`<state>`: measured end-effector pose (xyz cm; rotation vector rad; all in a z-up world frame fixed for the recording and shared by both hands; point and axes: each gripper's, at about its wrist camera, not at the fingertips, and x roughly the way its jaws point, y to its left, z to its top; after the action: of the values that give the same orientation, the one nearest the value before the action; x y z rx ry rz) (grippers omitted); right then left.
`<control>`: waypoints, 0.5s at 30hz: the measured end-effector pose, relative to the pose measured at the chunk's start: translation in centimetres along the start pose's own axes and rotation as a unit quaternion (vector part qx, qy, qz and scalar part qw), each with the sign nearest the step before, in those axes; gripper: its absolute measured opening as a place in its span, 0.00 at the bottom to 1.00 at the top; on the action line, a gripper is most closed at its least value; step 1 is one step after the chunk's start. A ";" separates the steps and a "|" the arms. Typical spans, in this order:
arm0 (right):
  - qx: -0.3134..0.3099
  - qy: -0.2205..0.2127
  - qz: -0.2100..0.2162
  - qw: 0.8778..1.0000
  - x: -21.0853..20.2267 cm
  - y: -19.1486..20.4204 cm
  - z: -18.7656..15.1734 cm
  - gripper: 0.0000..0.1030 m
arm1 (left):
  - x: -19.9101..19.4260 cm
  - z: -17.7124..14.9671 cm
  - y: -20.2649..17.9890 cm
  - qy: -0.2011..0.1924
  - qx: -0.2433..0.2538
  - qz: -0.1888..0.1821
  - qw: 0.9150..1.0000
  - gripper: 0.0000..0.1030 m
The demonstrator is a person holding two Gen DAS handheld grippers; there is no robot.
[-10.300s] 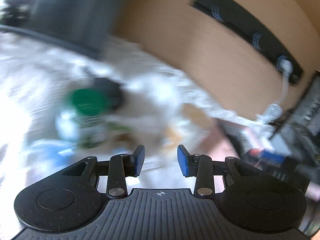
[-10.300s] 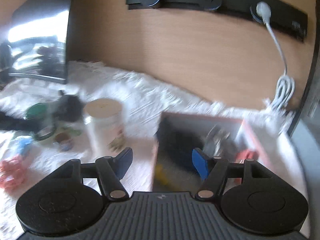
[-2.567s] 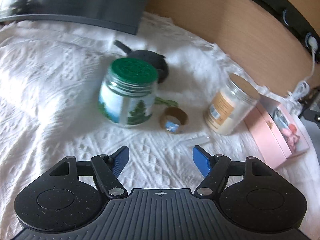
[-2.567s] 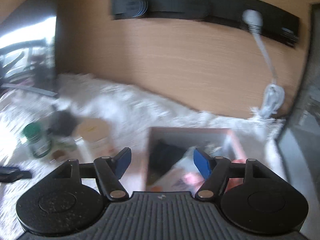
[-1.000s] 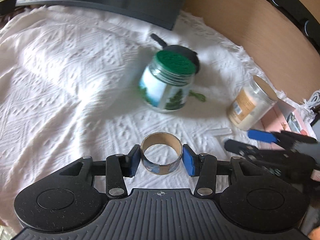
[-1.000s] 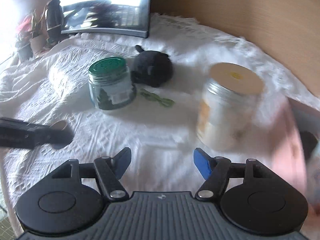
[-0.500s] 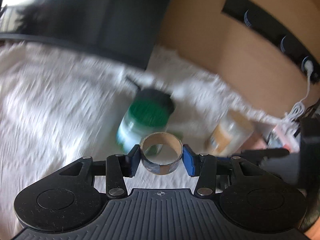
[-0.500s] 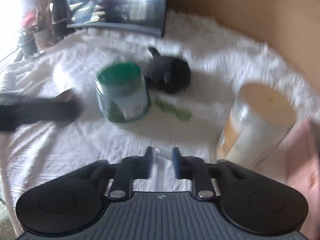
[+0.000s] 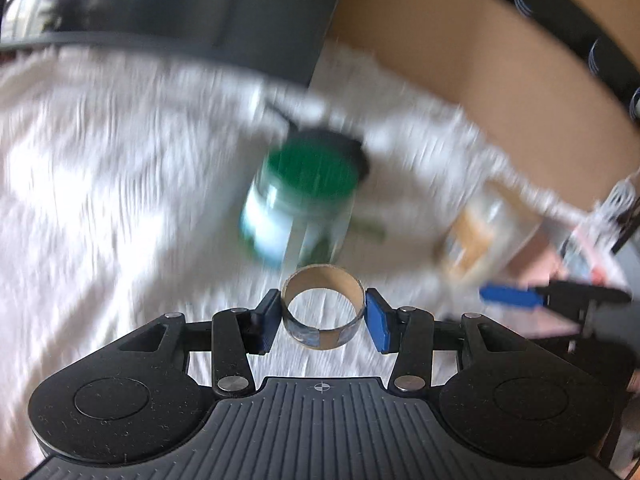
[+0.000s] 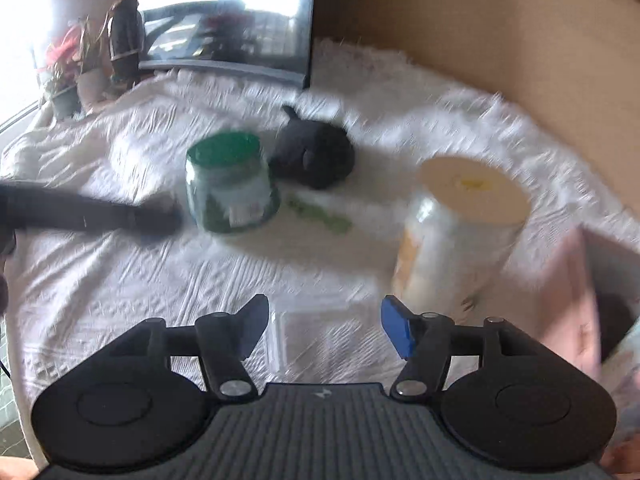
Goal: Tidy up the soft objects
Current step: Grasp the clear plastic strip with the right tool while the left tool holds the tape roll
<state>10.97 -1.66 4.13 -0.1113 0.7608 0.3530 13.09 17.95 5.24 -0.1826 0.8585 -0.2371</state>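
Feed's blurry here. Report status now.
Left gripper shut on tape roll, lifted. Right gripper jaws opening, nothing clearly between them. Green-lid jar ahead.

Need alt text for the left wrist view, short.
The left gripper holds a cardboard tape roll between its blue pads above a white textured cloth. Behind it, blurred, stand a green-lidded jar and a cream-lidded jar.

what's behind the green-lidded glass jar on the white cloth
A dark grey plush toy lies right behind the green-lidded glass jar on the white textured cloth. The jar covers the toy's near lower edge, so whether they touch cannot be told.
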 end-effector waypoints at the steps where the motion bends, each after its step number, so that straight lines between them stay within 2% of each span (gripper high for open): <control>1: -0.006 0.004 0.004 1.000 0.8 0.3 -0.2 0.61 | 0.4 -0.5 0.1 0.008 0.001 0.002 1.000 0.48; 5: -0.022 0.021 0.002 1.000 3.6 1.2 -0.3 0.61 | 0.9 -1.4 0.5 0.020 0.005 0.009 1.000 0.48; 7: -0.018 0.020 0.001 1.000 4.5 1.3 -0.2 0.65 | 1.1 -1.3 0.6 0.021 0.006 0.010 1.000 0.48; 15: -0.015 0.024 0.015 0.999 4.5 1.3 -0.1 0.61 | 1.7 -0.9 0.3 0.023 0.007 0.008 1.000 0.48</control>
<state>13.42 0.77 1.02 -0.1376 0.8060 0.3925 13.45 17.71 3.36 -0.1585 0.9040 -0.2333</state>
